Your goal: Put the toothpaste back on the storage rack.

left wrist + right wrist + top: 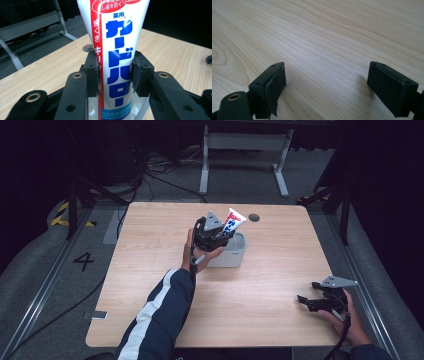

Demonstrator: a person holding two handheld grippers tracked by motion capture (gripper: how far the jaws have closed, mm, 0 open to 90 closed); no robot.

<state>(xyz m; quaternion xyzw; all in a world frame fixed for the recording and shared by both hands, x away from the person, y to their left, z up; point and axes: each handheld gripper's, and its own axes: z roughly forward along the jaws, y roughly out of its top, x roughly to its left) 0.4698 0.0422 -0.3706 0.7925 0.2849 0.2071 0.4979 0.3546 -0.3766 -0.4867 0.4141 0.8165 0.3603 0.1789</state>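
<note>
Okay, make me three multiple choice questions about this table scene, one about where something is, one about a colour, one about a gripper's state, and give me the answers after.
1. Where is the white container?
A. near the middle of the table
B. at the table's front right corner
C. on the floor

2. What colour are the large letters on the toothpaste tube?
A. green
B. blue
C. black

3. How is the right gripper?
A. shut on the tube
B. shut on nothing
C. open over bare wood

Answers: 1 A, the high view shows it mid-table under the left gripper. 2 B, the left gripper view shows blue letters. 3 C, its jaws stand wide apart with wood grain between.
</note>
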